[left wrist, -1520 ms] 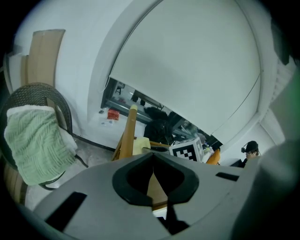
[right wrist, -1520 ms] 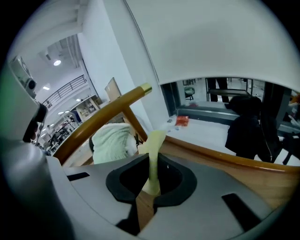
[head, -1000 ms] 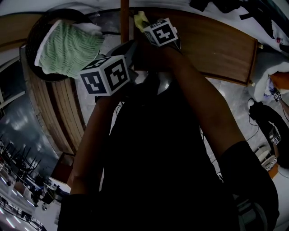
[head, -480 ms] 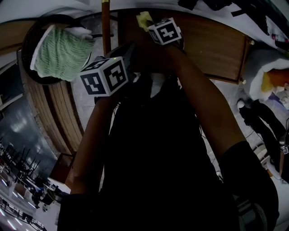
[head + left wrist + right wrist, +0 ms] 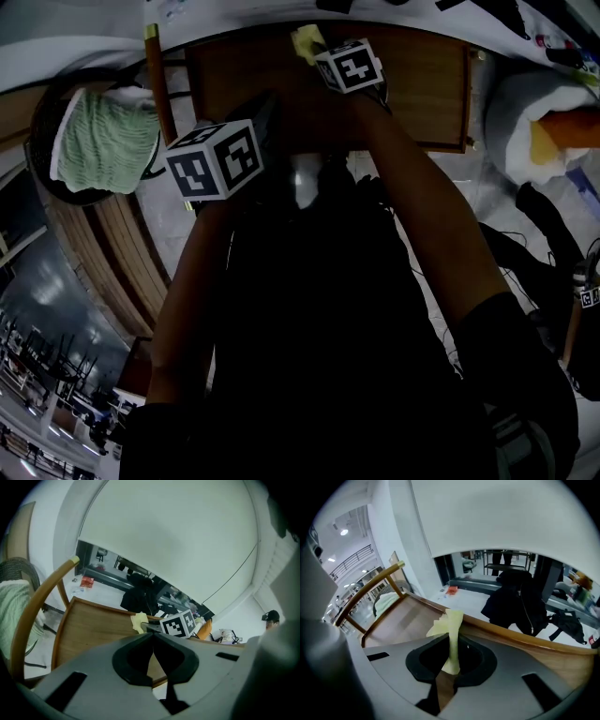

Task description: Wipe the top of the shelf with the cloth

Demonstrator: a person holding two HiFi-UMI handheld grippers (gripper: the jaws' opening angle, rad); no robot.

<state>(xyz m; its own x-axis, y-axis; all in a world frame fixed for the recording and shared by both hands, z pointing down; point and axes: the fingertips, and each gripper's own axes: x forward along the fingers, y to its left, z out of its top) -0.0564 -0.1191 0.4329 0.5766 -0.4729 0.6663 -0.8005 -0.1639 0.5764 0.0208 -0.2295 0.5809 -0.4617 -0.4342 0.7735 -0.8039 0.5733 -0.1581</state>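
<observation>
Right gripper view: the right gripper (image 5: 452, 670) has its jaws clamped on a fold of a small pale yellow cloth (image 5: 449, 623). The cloth's free end stands up limply over the far edge of the wooden shelf top (image 5: 403, 616).

Left gripper view: the left gripper (image 5: 153, 656) has its jaws pressed together with nothing between them. It is held by the shelf top's near edge, toward the left corner.

The cloth looks thin, light and floppy. It would likely crumple rather than push, so a pinch on a bunched fold, with the loose part dragged flat on the wood, seems the sound hold.

Compared with a second ago in the head view, the cloth sits further along the far edge from the left corner and the wooden post (image 5: 157, 84) beside it. The dark basket holding a green towel (image 5: 103, 141) appears lower and further left.
</observation>
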